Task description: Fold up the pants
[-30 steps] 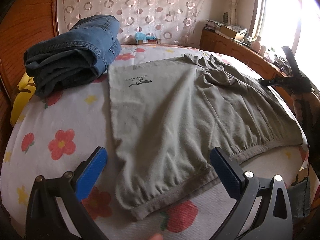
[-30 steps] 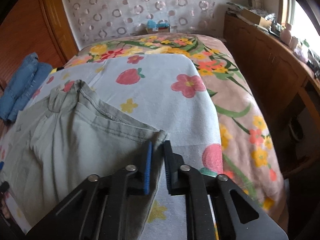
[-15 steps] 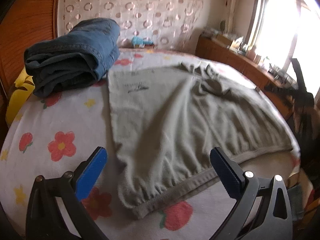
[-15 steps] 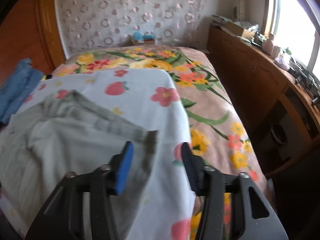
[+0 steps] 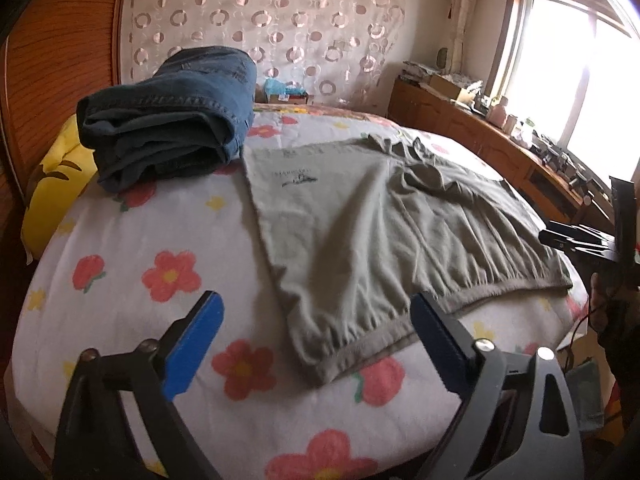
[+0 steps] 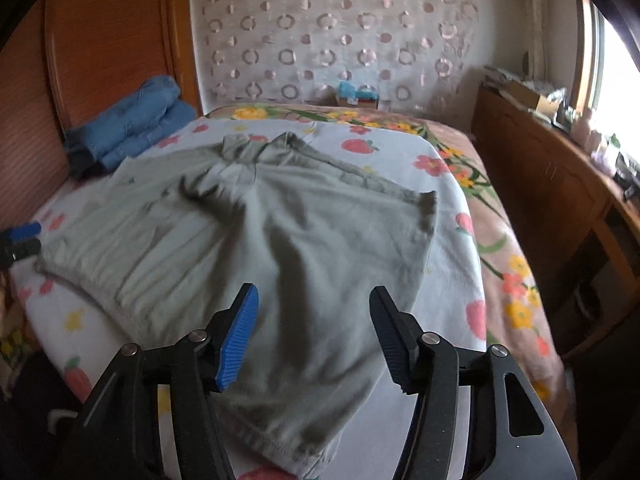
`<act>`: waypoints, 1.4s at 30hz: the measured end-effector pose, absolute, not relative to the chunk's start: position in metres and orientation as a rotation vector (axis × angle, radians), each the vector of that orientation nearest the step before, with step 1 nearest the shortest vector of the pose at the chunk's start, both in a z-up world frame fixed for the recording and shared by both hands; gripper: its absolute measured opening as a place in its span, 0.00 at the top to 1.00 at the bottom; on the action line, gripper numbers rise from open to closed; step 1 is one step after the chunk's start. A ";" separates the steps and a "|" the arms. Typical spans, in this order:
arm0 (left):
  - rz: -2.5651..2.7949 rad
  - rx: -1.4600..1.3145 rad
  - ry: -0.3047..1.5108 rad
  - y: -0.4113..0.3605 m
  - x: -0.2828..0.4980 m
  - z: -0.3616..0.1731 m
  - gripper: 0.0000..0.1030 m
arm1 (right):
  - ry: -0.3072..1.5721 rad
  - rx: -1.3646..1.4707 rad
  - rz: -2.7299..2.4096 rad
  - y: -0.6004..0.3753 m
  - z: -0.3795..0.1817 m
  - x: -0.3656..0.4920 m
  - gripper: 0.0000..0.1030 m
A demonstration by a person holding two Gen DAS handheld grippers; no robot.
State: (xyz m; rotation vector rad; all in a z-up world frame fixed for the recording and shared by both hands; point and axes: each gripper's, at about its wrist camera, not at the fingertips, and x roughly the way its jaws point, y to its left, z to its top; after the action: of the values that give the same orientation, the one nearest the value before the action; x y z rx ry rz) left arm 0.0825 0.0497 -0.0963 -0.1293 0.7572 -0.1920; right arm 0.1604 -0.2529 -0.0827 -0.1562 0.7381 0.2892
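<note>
Grey-green pants lie folded and spread flat on the flowered bedspread; they also show in the right wrist view. My left gripper is open and empty, hovering just above the elastic cuff edge near the bed's front. My right gripper is open and empty above the pants' near part. The right gripper also shows at the right edge of the left wrist view.
Folded blue jeans sit at the back left by the wooden headboard, also in the right wrist view. A yellow pillow lies below them. A wooden cabinet runs along the window side.
My right gripper has opened, let go of the pants' corner, and pulled back and up. The left gripper stayed open and shifted slightly back.
</note>
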 end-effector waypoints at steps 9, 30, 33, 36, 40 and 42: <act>-0.235 -0.127 0.803 0.048 0.074 -0.106 0.49 | 0.721 -0.137 0.267 -0.256 -0.109 0.153 0.35; -0.237 -0.062 0.833 0.037 0.074 -0.104 0.94 | 0.675 -0.146 0.241 -0.253 -0.114 0.142 0.34; -0.265 -0.067 0.807 0.032 0.077 -0.093 0.97 | 0.675 -0.144 0.241 -0.253 -0.114 0.142 0.34; -0.278 -0.047 0.792 0.023 0.083 -0.080 0.98 | 0.681 -0.137 0.240 -0.253 -0.113 0.141 0.34; -0.315 -0.024 0.768 0.005 0.092 -0.063 0.99 | 0.696 -0.143 0.245 -0.251 -0.111 0.143 0.33; -0.337 -0.022 0.759 -0.004 0.095 -0.056 0.99 | 0.703 -0.137 0.256 -0.254 -0.110 0.142 0.33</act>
State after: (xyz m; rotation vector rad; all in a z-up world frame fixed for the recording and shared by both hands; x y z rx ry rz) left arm 0.0955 -0.0036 -0.0556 -0.0223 0.7591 -0.3366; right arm 0.1419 -0.2537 -0.1104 -0.1366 0.7035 0.2557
